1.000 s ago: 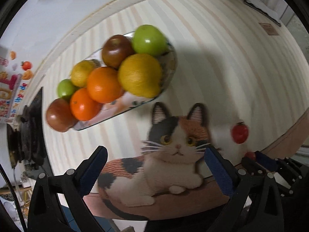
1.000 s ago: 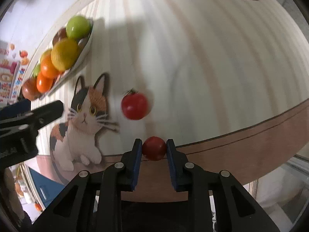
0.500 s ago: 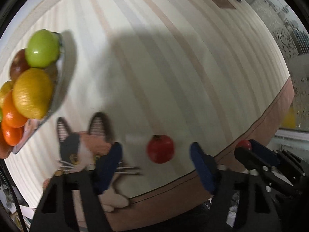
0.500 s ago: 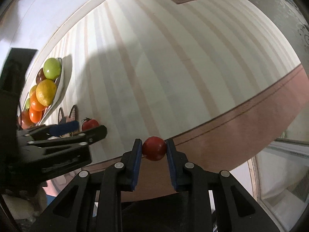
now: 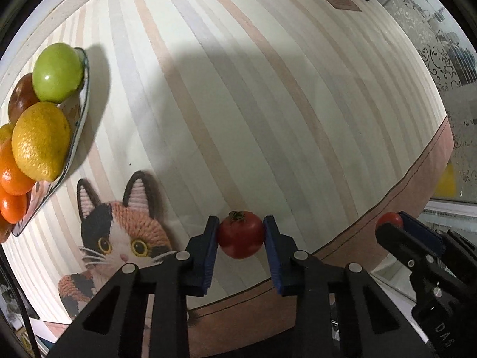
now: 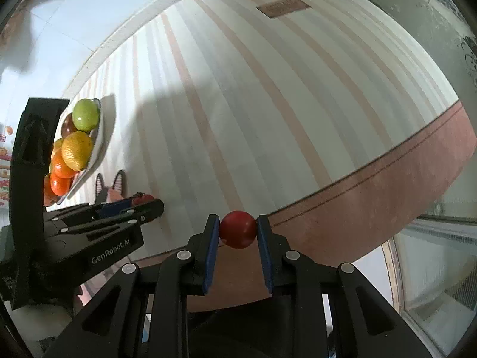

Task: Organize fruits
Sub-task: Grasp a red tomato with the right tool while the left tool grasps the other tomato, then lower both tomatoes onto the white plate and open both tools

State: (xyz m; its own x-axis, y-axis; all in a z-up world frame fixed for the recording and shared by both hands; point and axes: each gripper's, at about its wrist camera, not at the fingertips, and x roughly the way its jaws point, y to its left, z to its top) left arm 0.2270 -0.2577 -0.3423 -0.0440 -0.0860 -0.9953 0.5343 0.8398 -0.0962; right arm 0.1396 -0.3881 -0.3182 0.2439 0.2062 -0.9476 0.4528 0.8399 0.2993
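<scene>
My left tongs (image 5: 241,240) are clamped on a red tomato (image 5: 241,235) with a dried green stalk on top, both blue pads pressed flat against its sides, and they point down at the striped tablecloth (image 5: 238,104). I see the tomato held right at the fingertips, just above the cloth near the brown border (image 5: 387,223) that runs along the table's edge. My right tongs (image 6: 238,229) are closed on a second, smaller tomato (image 6: 238,229), smooth and round, gripped between their pads over that same brown border (image 6: 387,191). From the left camera I can see the right tongs off to the right side with that small tomato at their tip; from the right camera the left tongs sit low on the left with their tomato only partly showing. Just beside my left tongs lies a cat-shaped mat (image 5: 119,232) on the cloth. Farther out, at the left edge, a shallow dish (image 5: 79,125) holds a heap of fruit: a green apple (image 5: 58,73) on top, a lemon (image 5: 40,141) below it, oranges (image 5: 13,170) lower down, and a dark reddish fruit (image 5: 21,98) tucked behind
</scene>
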